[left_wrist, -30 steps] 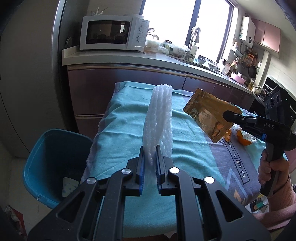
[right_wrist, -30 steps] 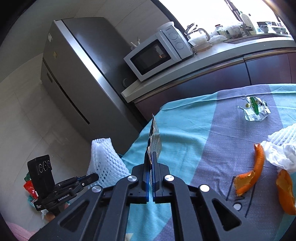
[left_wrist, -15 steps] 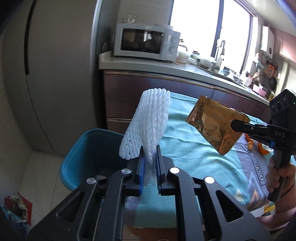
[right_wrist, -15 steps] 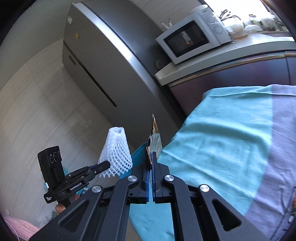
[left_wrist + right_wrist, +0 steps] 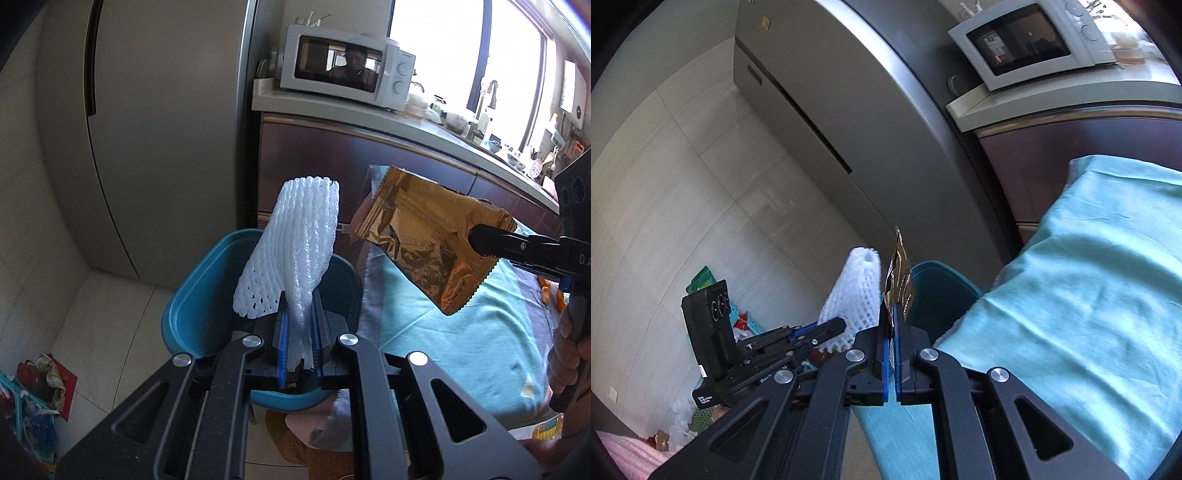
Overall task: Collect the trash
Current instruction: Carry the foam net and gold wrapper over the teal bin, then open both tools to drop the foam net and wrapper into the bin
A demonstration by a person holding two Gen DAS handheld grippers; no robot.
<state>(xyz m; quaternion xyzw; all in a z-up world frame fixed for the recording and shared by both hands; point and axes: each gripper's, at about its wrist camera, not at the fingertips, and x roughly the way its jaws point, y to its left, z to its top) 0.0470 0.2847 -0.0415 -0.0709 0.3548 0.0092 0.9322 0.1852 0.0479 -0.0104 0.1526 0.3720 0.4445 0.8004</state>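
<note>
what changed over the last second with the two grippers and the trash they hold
Both grippers swung off the table toward the blue bin. The left gripper now holds the white foam net over it; the right gripper brings the gold wrapper beside it. Both grips unchanged, nothing dropped.

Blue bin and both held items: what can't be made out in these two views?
- Blue bin: its inside bottom is hidden in the left wrist view by the left gripper and white foam net; the right wrist view shows only its rim.
- Gold wrapper: edge-on in the right wrist view, pinched in the right gripper; print too small.
- Floor clutter: cut off, unclear.
</note>
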